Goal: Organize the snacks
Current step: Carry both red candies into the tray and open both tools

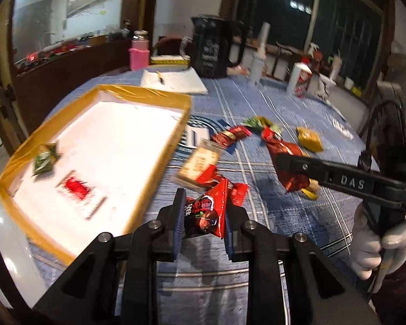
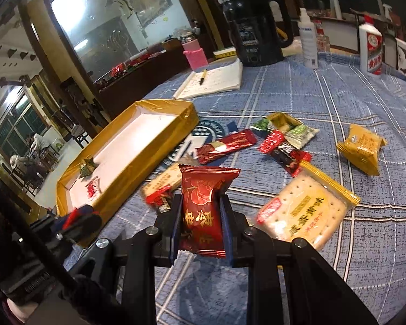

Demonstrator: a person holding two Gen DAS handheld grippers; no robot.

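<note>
My left gripper [image 1: 203, 205] is shut on a small red and black snack packet [image 1: 207, 214], held above the blue cloth beside the gold-edged tray [image 1: 146, 94]. In the tray lie a green packet [image 1: 44, 158] and a red packet [image 1: 77, 188]. My right gripper [image 2: 200, 203] is shut on a red pastry packet [image 2: 203, 208] with gold lettering. It shows in the left wrist view as a black arm [image 1: 338, 178] held by a white-gloved hand [image 1: 379, 243]. Loose snacks lie on the cloth: a cracker pack [image 2: 303, 211], a yellow packet [image 2: 361, 147], a long red bar [image 2: 226, 146].
At the far side of the round table [image 2: 365, 243] stand a black kettle [image 2: 254, 29], a pink bottle [image 2: 195, 54], a notebook with a pen [image 2: 213, 81], a spray bottle [image 2: 308, 40] and a white liquor bottle [image 2: 370, 48]. A chair back [image 1: 387, 124] sits at the right.
</note>
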